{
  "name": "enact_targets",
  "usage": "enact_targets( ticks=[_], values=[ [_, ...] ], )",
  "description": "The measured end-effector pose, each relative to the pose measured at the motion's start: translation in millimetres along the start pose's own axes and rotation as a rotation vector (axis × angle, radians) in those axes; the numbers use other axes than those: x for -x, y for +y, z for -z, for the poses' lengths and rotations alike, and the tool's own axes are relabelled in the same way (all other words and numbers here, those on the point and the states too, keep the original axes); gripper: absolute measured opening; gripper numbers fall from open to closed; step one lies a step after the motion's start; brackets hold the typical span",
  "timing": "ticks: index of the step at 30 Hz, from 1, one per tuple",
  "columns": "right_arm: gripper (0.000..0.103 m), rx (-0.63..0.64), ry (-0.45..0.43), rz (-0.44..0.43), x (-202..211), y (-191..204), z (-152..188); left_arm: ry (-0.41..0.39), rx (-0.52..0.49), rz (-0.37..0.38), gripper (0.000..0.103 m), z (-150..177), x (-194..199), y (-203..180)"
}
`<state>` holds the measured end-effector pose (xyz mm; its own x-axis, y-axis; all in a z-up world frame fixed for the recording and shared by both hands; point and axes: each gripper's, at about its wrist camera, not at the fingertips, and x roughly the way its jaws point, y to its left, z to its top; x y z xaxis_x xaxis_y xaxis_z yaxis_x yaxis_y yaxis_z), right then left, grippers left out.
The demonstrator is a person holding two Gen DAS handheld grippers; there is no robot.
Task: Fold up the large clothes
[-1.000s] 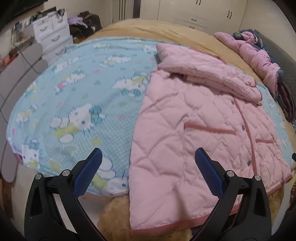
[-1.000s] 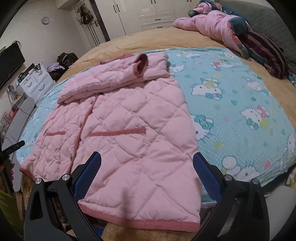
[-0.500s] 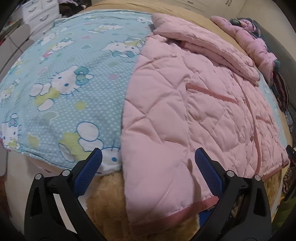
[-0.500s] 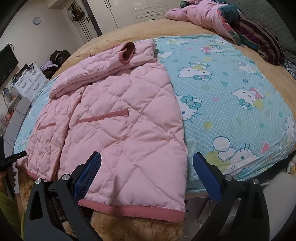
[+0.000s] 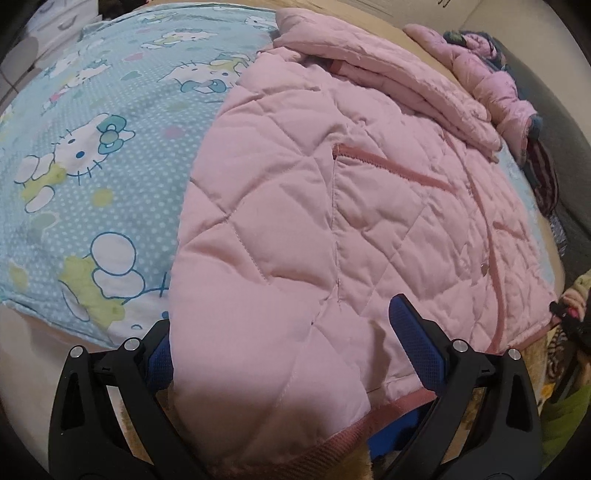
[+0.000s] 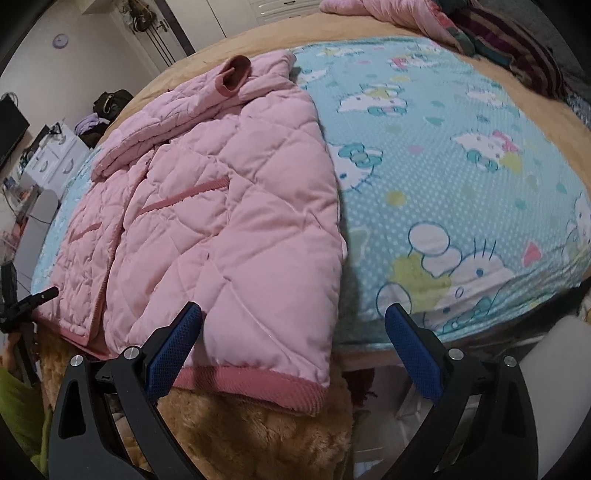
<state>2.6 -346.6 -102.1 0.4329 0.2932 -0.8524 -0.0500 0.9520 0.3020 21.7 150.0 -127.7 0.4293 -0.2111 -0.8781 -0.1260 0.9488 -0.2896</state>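
My left gripper (image 5: 291, 347) is spread wide at the bottom of its frame, and the near corner of the pink quilted jacket (image 5: 369, 192) lies between its two blue-padded fingers (image 5: 413, 343). The left finger is partly hidden behind the jacket's edge; the right finger stands over the fabric near the darker pink hem band (image 5: 354, 439). The fingers are not pressed together, and I cannot tell if they touch the cloth.

The jacket lies flat, front side up, on a light blue blanket with a white cartoon cat print (image 5: 92, 155). It fills the centre and the right of the left wrist view. One sleeve is folded across the chest in the upper part of that frame.

My right gripper (image 6: 293, 338) is also spread wide, at the bottom of its frame. The other bottom corner of the jacket (image 6: 229, 206) lies between its fingers (image 6: 410, 350), just above a tan fluffy cover (image 6: 240, 435) that hangs over the bed edge. The left finger in this view is over the hem; the right finger is beside the jacket, over the blanket (image 6: 461, 155).

In the upper right of the right wrist view there is a heap of pink and striped clothes (image 6: 461, 26). In the upper left I see a white drawer cabinet (image 6: 55, 162).
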Motion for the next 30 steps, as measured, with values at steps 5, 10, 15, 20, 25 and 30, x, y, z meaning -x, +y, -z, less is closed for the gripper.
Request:
enact_targets(
  ticks=[5,10,15,20,25,30],
  values=[
    [0.099,-0.008,0.050,-0.085,-9,3,-1,-0.002,-0.008,0.008,0.092,3,5,1],
    [0.097,-0.004,0.071,-0.146,-17,12,-1,-0.008,-0.016,0.014,0.088,11,12,2],
    [0.060,-0.028,0.032,-0.174,-11,11,-6,-0.028,-0.020,0.011,0.071,15,15,1],
    [0.034,0.010,-0.065,-0.238,11,17,-13,-0.106,-0.050,-0.001,0.032,14,29,-3],
    [0.026,0.074,-0.169,-0.255,30,35,-22,-0.157,-0.092,0.018,0.023,11,43,-13],
    [0.024,0.083,-0.246,-0.281,45,43,-40,-0.227,-0.146,0.014,0.020,-1,56,-32]
  ],
)
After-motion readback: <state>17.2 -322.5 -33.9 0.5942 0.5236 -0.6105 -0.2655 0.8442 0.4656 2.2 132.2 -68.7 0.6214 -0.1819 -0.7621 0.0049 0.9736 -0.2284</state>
